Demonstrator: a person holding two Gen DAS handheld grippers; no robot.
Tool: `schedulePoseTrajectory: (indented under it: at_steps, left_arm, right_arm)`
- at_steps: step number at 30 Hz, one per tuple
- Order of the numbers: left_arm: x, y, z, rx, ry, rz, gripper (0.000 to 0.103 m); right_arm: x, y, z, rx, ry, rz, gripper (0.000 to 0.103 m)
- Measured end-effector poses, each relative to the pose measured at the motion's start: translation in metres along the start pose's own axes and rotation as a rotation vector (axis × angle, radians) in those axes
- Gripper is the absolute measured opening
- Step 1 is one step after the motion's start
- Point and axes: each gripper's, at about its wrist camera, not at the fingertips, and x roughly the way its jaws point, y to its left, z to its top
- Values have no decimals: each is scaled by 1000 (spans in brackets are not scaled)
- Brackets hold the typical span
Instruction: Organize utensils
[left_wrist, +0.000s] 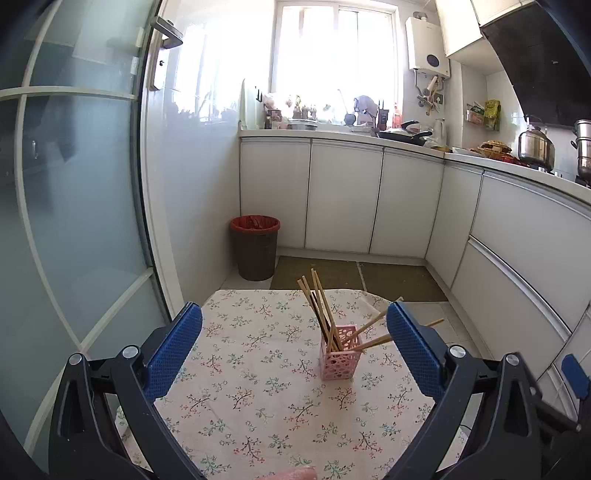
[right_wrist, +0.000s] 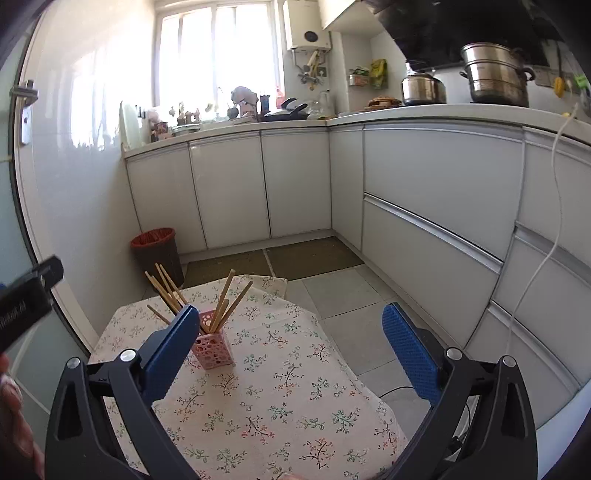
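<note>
A small pink perforated holder (left_wrist: 338, 352) stands upright on a table with a floral cloth (left_wrist: 258, 387). Several wooden chopsticks (left_wrist: 319, 306) stick out of it, some upright, some leaning right. My left gripper (left_wrist: 293, 343) is open and empty, above the table, with the holder between its blue pads but farther ahead. In the right wrist view the holder (right_wrist: 212, 347) with its chopsticks (right_wrist: 225, 302) stands just right of the left finger. My right gripper (right_wrist: 291, 347) is open and empty above the floral cloth (right_wrist: 277, 387).
A brown bin (left_wrist: 255, 246) with a red liner stands on the floor beyond the table. White kitchen cabinets (left_wrist: 343, 195) line the back and right. A glass door (left_wrist: 74, 184) is at the left. The left gripper's body (right_wrist: 26, 299) shows at the right view's left edge.
</note>
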Motion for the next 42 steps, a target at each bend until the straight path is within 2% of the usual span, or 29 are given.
schedulePoseTrajectory:
  at_steps: [5, 14, 42]
  left_arm:
    - [-13, -3, -11, 20, 60, -40, 96]
    - [-32, -9, -8, 54, 37, -16, 96]
    - [-30, -6, -11, 47, 66, -21, 96]
  right_arm:
    - [-21, -5, 5, 0, -11, -6, 96]
    - [-34, -13, 13, 13, -39, -11, 96]
    - [-27, -11, 10, 21, 10, -5, 96]
